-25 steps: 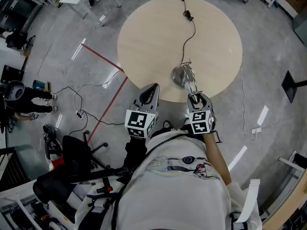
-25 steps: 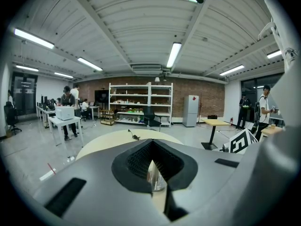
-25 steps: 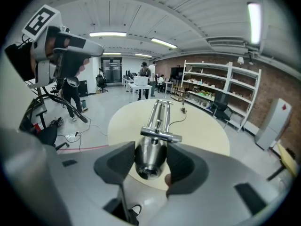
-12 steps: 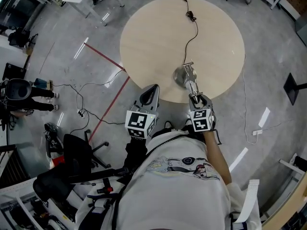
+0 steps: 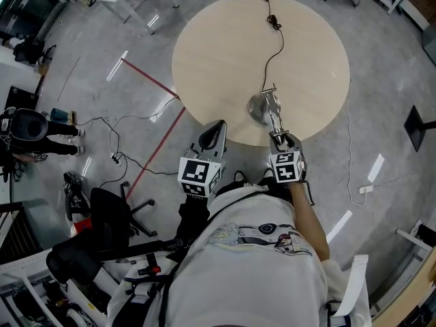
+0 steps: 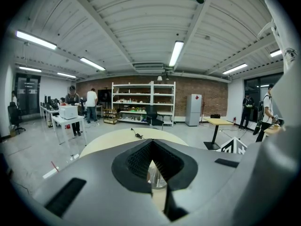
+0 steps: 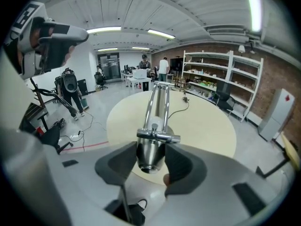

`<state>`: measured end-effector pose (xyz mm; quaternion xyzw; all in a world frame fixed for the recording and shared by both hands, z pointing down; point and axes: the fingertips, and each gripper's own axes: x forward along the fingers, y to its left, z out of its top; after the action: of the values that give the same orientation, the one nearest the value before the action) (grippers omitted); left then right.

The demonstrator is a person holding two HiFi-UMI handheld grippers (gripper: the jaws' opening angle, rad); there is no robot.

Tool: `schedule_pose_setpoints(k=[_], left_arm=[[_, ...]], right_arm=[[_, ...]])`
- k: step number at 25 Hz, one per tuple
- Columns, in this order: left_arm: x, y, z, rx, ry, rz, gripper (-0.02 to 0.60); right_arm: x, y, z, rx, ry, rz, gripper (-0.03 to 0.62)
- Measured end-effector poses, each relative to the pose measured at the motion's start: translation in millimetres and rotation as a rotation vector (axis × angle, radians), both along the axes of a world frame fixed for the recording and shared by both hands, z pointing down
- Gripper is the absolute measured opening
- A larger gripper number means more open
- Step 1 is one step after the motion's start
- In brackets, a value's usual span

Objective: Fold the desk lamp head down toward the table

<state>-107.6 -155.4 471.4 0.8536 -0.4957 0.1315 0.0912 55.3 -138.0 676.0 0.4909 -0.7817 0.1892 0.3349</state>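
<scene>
A chrome desk lamp stands near the front edge of the round beige table (image 5: 218, 53). Its round base (image 5: 257, 107) rests on the tabletop and its twin-rod arm (image 5: 272, 118) slants toward me. In the right gripper view the metal lamp head (image 7: 150, 154) sits between the dark pads of my right gripper (image 7: 150, 166), which touch both its sides while the jaws are closing. From above, the right gripper (image 5: 281, 139) is just off the table's edge. My left gripper (image 5: 216, 126) hovers to the left of the lamp, jaws together and holding nothing (image 6: 151, 142).
The lamp's black cable (image 5: 272, 46) runs across the table to the far edge. On the floor lie a red tape line (image 5: 153, 131), loose cables (image 5: 112, 159) and a white power strip (image 5: 364, 186). An office chair (image 5: 102, 216) stands at lower left, a black stand (image 5: 419, 121) at right.
My right gripper has sunk a little with the lamp head between its jaws, tilting the lamp arm lower. The left gripper has stayed where it was.
</scene>
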Motion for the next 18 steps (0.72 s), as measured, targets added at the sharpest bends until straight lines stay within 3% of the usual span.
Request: schedule_pose_setpoints(k=[18], left_arm=[[-15,7,-3,0.005,-0.003,-0.061,0.003]], right_arm=[[-2,-6,22,-0.07,-0.032,0.006,0.184]])
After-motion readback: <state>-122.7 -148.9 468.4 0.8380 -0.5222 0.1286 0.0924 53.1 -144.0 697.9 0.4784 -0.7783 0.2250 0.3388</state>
